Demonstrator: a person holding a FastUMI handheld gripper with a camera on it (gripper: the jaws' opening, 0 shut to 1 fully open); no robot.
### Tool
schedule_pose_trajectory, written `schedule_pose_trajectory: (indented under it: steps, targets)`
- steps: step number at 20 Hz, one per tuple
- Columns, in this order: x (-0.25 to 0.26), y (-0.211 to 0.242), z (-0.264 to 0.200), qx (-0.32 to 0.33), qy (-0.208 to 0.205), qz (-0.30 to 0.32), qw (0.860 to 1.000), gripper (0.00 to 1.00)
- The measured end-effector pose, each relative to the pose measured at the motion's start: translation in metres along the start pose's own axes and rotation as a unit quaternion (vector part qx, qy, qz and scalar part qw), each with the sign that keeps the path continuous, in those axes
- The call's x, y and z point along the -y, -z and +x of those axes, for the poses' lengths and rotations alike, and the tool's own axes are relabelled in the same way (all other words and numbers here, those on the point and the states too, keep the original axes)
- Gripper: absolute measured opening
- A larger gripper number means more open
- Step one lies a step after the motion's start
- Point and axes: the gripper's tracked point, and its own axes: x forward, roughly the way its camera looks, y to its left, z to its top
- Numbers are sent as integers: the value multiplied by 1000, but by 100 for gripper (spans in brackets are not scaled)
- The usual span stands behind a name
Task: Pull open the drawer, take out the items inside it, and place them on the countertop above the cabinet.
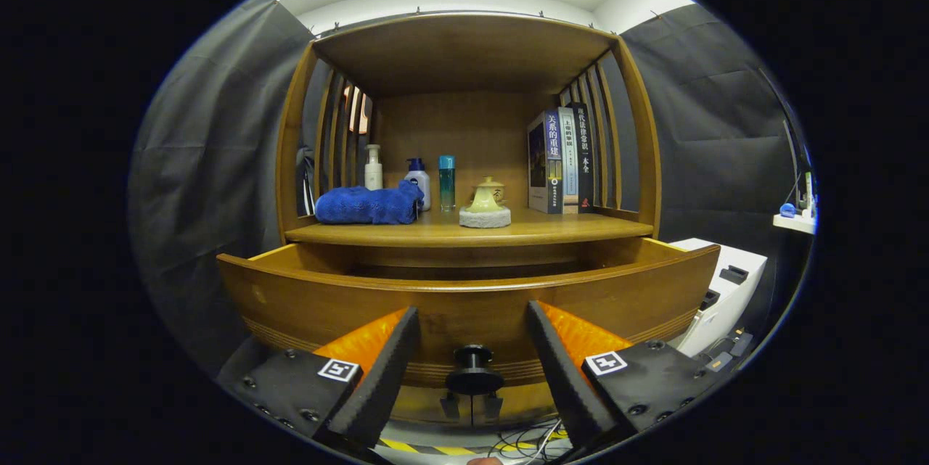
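Hovering in front of the wide curved-front wooden drawer [464, 298], the gripper [472, 371] has its fingers spread apart, pinching nothing; the small dark round drawer knob [473, 371] sits between them with a gap on each side.

Drawer is already pulled out toward the camera, below the wooden countertop [464, 231] of the cabinet [464, 51]. Long axis runs side to side across the view; front faces the gripper, travel is straight toward it. Looks like stiff, solid wood, probably fairly heavy; the knob is the only obvious place to hold it, rigid and likely slick.

Inside of the drawer is hidden by its front wall, so the items can't be judged for weight or grip.

On the countertop: folded blue towel [369, 205], white pump bottle [373, 167], blue-capped white bottle [417, 180], teal cylinder bottle [447, 182], pale ceramic lidded pot on a round pad [486, 205], upright books [560, 160]. Free space is mostly along the front edge.
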Motion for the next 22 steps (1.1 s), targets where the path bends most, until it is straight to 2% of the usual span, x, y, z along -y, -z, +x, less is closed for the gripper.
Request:
schedule_pose_trajectory:
  steps: [14, 22]
  targets:
    - [2, -6, 88, -8, 0, -1, 1000, 98]
    - [2, -6, 96, -6, 5, -4, 1000, 98]
